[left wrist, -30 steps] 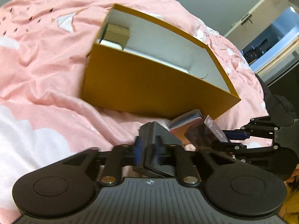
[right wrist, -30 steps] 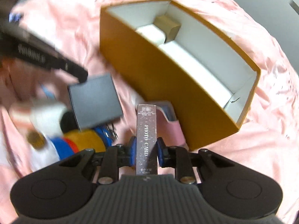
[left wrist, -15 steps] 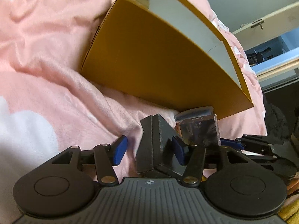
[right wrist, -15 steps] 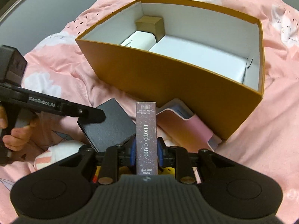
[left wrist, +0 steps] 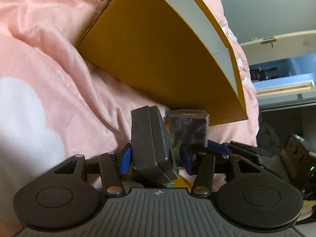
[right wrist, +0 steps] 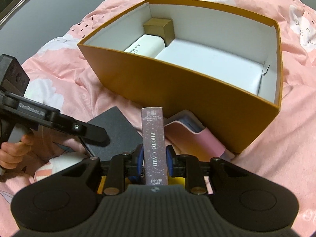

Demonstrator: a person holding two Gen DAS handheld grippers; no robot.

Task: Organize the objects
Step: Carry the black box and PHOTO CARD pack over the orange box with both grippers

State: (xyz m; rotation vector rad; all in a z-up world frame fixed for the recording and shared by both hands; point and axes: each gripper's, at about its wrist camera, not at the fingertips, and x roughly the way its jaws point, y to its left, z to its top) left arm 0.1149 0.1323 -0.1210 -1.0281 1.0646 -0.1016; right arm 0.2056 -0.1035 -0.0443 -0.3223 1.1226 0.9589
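Gripping a narrow "PHOTO CARD" box [right wrist: 154, 148] upright between its blue pads, the right gripper [right wrist: 154, 161] hangs just in front of the open mustard-yellow box [right wrist: 197, 90] on the pink quilt [right wrist: 296, 128]. The left gripper [left wrist: 156, 159] stands spread around a dark grey box [left wrist: 148, 138], its left pad touching one side and its right pad apart. Inside the yellow box lie a white pack [right wrist: 145, 46] and a small gold cube [right wrist: 159, 28].

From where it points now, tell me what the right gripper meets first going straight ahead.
Most likely the near outer wall of the open mustard-yellow cardboard box, struck first by the purple photo card box sticking out of the right gripper; depth is uncertain.
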